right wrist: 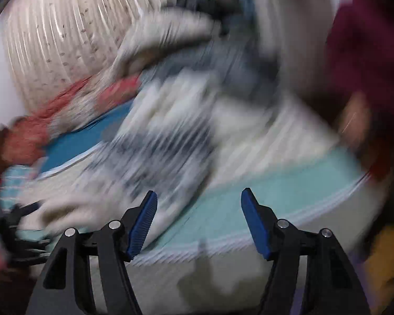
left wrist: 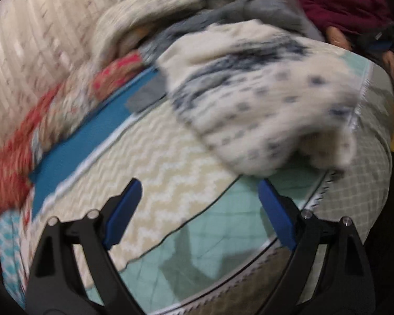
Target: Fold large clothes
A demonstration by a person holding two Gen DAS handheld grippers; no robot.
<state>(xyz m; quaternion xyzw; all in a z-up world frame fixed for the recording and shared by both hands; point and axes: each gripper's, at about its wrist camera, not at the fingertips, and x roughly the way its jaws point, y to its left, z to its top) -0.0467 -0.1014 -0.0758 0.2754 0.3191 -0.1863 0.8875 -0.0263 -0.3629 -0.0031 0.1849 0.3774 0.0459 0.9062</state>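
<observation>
My left gripper (left wrist: pixel 199 210) is spread wide, its 2 blue pads (left wrist: pixel 122 214) far apart with nothing between them. It hangs over the bed's quilt (left wrist: pixel 170 178), above the seam where the beige zigzag panel meets the mint-green panel, and I cannot tell whether the tips touch the fabric.

The cream sweater (left wrist: pixel 254 97) with navy patterning lies bunched on the quilt ahead of that gripper, toward the bed's right edge, apart from both pads. Behind it sit a grey garment (left wrist: pixel 260 10) and a striped knit (left wrist: pixel 144 13). A red patterned cloth (left wrist: pixel 15 155) and a teal strip (left wrist: pixel 84 147) run along the left.

My right gripper (right wrist: pixel 199 219) is also parted, fingers empty. This view is heavily motion-blurred. The sweater (right wrist: pixel 168 136) sits just beyond the tips, over the mint panel, and I cannot tell whether the left pad (right wrist: pixel 141 225) grazes it. A person in a maroon top (right wrist: pixel 367 60) is at the right.
</observation>
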